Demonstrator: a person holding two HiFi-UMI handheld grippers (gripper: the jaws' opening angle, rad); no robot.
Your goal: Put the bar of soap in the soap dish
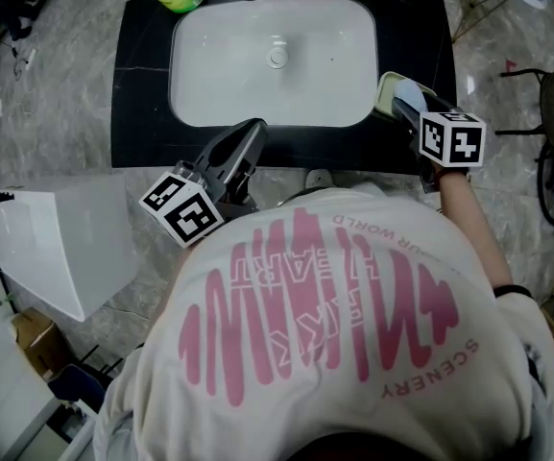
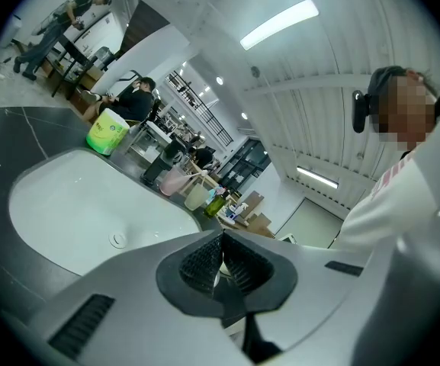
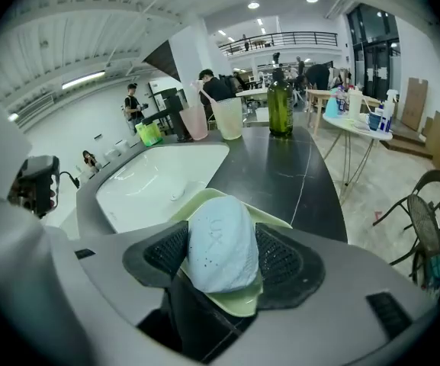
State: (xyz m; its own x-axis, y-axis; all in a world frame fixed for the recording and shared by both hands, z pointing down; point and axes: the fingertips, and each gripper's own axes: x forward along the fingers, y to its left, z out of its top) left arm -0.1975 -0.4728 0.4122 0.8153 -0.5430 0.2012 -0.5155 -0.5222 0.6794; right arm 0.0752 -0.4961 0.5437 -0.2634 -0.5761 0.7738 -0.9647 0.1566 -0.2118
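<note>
Right gripper (image 3: 221, 259) jaws clamp bar of soap (image 3: 218, 239) over soap dish (image 3: 244, 302), right edge of surface (image 3: 281, 174). Left gripper (image 2: 220, 264) jaws closed, empty. Advice: lower level, release gently.

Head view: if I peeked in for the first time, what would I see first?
Probably the big white sink set in the black counter, right in the middle. Next comes the right gripper at the counter's right edge, shut on a pale blue bar of soap, with a light green soap dish right under it. The left gripper is shut and empty near the sink's front edge.
</note>
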